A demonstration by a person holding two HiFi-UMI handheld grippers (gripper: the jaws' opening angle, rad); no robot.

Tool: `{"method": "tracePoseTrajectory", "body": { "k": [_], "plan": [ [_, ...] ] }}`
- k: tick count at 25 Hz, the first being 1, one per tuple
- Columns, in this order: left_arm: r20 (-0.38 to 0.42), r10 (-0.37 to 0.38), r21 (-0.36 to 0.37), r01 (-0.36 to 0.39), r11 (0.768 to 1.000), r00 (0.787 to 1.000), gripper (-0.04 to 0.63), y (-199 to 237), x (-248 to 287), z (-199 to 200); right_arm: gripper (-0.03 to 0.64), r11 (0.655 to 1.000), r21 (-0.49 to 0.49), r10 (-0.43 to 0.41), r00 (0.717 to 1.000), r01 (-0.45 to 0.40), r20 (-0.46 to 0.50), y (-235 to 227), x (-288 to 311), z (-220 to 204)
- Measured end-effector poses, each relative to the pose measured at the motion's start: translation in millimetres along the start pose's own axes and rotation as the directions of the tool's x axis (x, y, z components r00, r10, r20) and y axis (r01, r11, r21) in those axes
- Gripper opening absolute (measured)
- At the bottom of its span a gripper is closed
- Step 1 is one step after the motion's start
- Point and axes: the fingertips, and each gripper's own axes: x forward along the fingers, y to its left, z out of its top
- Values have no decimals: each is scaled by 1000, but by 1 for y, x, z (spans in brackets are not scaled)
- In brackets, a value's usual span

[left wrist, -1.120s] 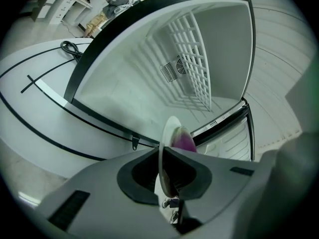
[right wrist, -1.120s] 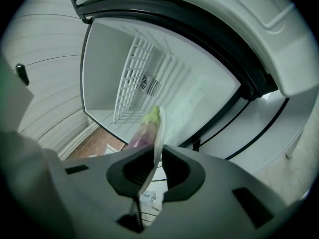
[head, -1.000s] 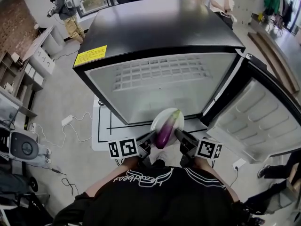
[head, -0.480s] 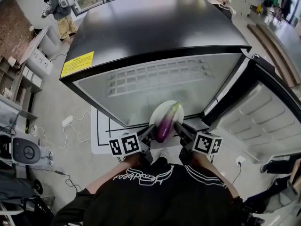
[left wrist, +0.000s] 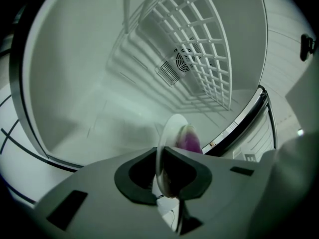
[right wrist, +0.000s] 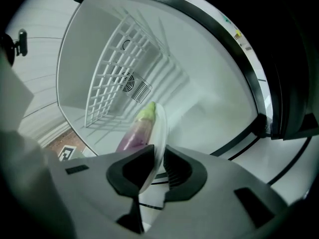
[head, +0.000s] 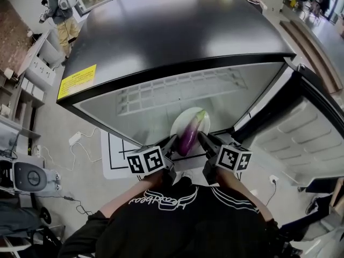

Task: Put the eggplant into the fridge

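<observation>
While the fridge stands open, a plate bearing the eggplant is pinched at its rim by the left gripper and right gripper.

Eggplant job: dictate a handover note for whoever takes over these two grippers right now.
Grips: left gripper shut on the plate at its left rim; right gripper shut on its right rim.
Things: eggplant lies on the plate, held at the open front of the fridge; door swung open to the right.
Done: door open, plate at the opening.
Left: carry it inside, set it down, release both grips.
</observation>
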Motion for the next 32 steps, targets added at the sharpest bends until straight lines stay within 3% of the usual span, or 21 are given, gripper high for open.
{"method": "tracePoseTrajectory", "body": {
  "k": [6, 18, 32],
  "plan": [
    [2, 9, 13, -9, 1000, 1000, 29, 6, 19, 10, 44, 998, 41, -41, 999, 40, 16, -12, 12, 11],
    [-12, 35, 16, -35, 999, 999, 31, 20, 51, 24, 46, 991, 24, -136, 991, 135, 10, -36, 35, 28],
    [-47, 106, -22, -107, 994, 993, 35, 37, 72, 36, 60, 971, -53, -235, 971, 233, -46, -51, 60, 40]
  ]
}}
